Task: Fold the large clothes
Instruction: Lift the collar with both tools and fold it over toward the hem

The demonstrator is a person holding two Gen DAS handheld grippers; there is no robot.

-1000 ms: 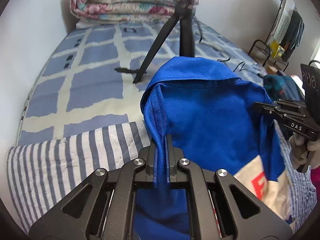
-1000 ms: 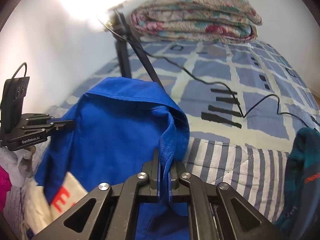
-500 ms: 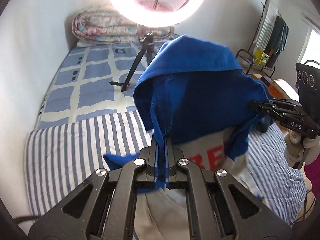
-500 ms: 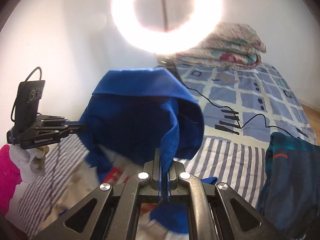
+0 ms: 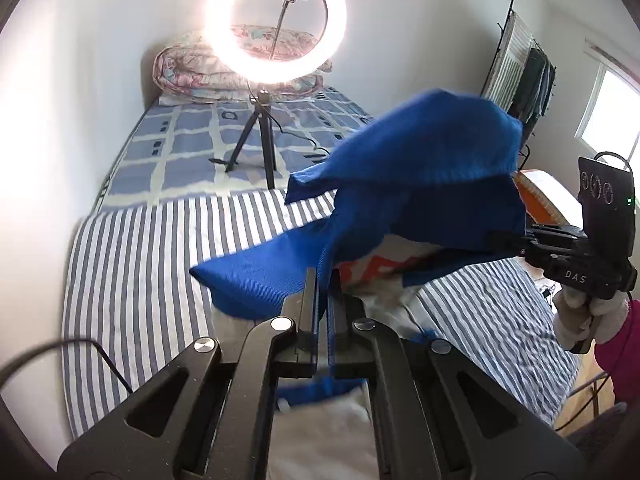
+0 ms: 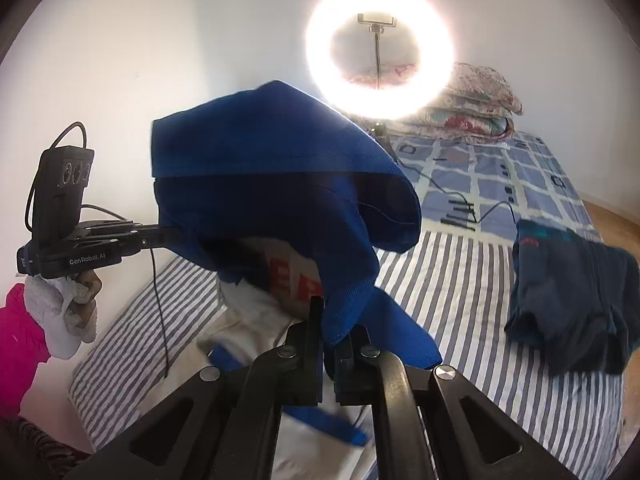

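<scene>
I am holding a blue and white garment [image 5: 420,184] up off the bed, with the left tongs [image 5: 323,280] clamped on one blue edge of it and the right tongs [image 6: 332,320] clamped on another, both pairs shut tight on the cloth. The fabric is billowing between the two tongs, its blue part arching above them while the white panel with red lettering [image 6: 296,280] is hanging below, over the striped blanket [image 5: 152,264]. Beyond the left tongs, a lit ring light [image 5: 276,24] is standing on its tripod [image 5: 256,140] on the checked bedsheet [image 5: 188,140], and a folded floral quilt [image 6: 476,100] is lying against the far wall behind it. To the right of the right tongs, a dark teal garment [image 6: 568,300] is lying on the blanket. A gloved hand [image 6: 68,312] with a pink sleeve [image 6: 16,344] is gripping the left handle.
</scene>
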